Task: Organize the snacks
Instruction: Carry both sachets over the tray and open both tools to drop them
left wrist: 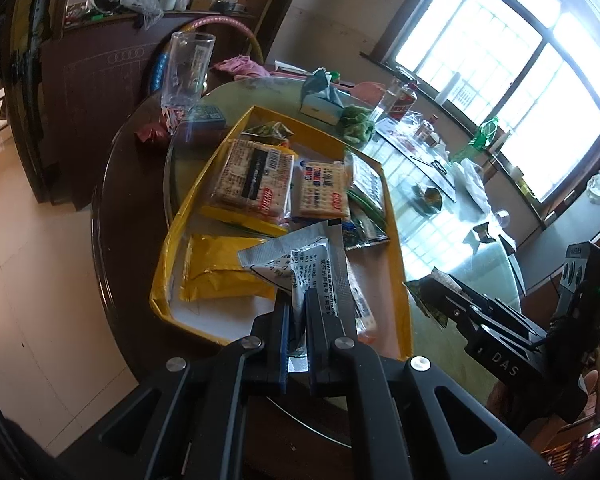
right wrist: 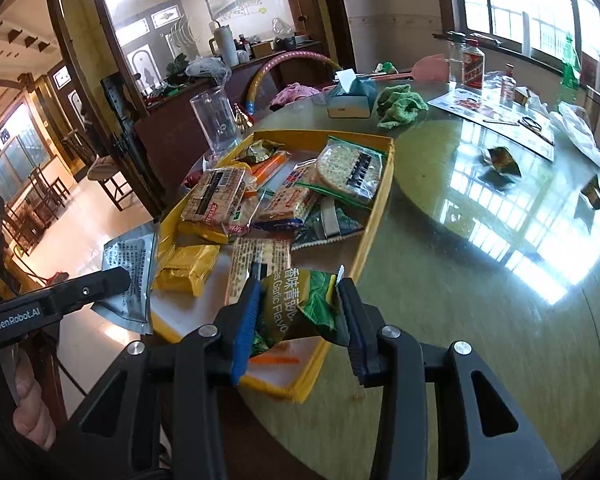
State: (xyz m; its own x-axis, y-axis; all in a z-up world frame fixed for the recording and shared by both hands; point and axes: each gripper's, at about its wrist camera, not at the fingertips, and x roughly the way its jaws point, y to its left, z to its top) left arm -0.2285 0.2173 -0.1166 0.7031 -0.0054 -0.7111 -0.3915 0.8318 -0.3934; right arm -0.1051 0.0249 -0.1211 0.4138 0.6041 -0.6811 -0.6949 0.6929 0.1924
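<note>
Snacks are piling into the yellow tray (left wrist: pixel 392 216) on the glass table (right wrist: pixel 460 280): the left gripper (left wrist: pixel 298 300) pinches a silver packet (left wrist: pixel 300 256) over the near end, while the right gripper (right wrist: pixel 298 300) clamps a green pea packet (right wrist: pixel 300 304). Best bring each low over a bare patch before letting go, so neither slides off the pile.

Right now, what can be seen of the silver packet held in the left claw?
The silver packet is a flat, crinkled foil sachet, shiny grey with black printed text on a paler panel and a dark strip at its upper corner. The left claw is shut on its lower end, so the packet sticks up and forward, slightly bent. In the left wrist view it hangs above the near end of the yellow tray; it appears to touch nothing but the claw.
</note>
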